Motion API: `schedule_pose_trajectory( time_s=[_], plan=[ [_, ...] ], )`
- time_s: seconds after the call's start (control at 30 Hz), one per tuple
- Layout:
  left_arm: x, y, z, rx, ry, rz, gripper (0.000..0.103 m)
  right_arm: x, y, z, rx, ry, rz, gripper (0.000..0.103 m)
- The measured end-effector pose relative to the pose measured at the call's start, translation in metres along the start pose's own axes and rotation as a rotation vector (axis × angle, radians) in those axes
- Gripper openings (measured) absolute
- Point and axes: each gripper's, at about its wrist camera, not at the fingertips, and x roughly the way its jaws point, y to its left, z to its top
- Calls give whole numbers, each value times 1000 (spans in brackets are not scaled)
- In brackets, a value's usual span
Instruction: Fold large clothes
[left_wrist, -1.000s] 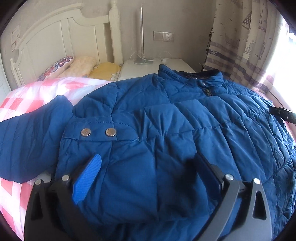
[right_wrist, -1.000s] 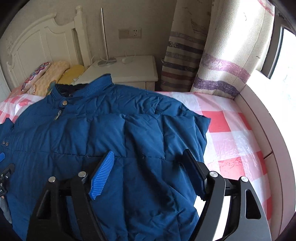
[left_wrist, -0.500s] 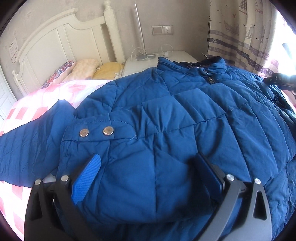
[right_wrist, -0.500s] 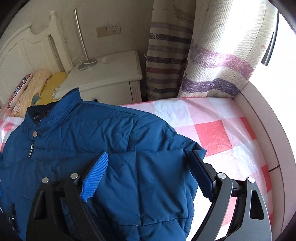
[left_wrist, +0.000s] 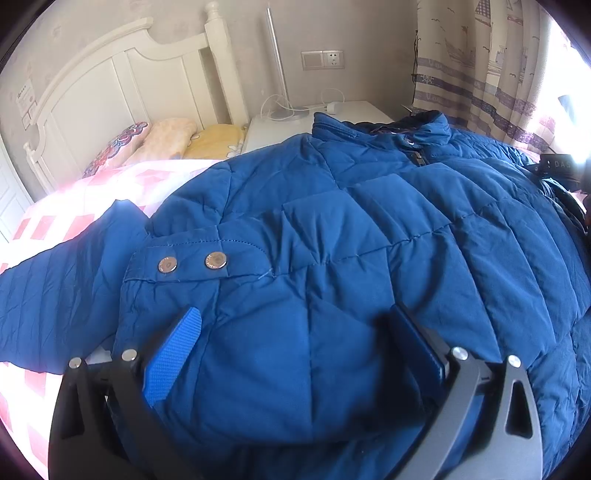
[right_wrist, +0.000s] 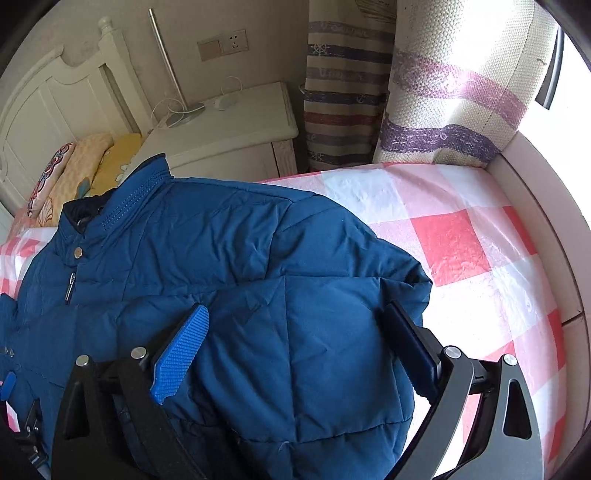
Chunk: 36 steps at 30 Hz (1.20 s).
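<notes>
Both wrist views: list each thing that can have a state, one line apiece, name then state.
blue jacket: spread on the bed, zipped, one sleeve lying out to the side
cuff snaps: fastened
left gripper: open, padding bulging between its fingers
right gripper: open, over the jacket's edge
curtain: drawn aside, bunched

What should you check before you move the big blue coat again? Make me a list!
1. Left gripper has coat fabric between its wide-apart fingers: ok.
2. Right gripper has fabric too: ok.
3. Either grip truly tight: cannot tell.
4. Blue coat zipped and lying front-up: ok.
5. Sleeve tucked in: not ok, it sticks out over the checked bedsheet.
6. Free bedsheet beside the coat: ok.
</notes>
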Motion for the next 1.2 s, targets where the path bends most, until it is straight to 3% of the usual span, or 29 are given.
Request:
schedule_pose_trajectory(
  time_s=[0.07, 0.17, 0.3, 0.37, 0.83, 1.2],
  plan=[
    [0, 0, 0, 1, -1, 1, 101, -24, 14, -11, -28, -48, -15, 91],
    [0, 0, 0, 2, -1, 2, 101, -67, 47, -48, -139, -152, 56, 91],
    [0, 0, 0, 1, -1, 1, 101, -82, 89, -103, -285, -148, 88, 91],
    [0, 0, 0, 1, -1, 0, 101, -68, 106, -121, -354, -111, 42, 91],
    [-3, 2, -1, -11, -11, -4, 101, -109, 137, -183, -370, -250, -244, 92],
    [-3, 2, -1, -9, -10, 0, 101, -98, 138, -194, -366, -251, -255, 92]
  ],
)
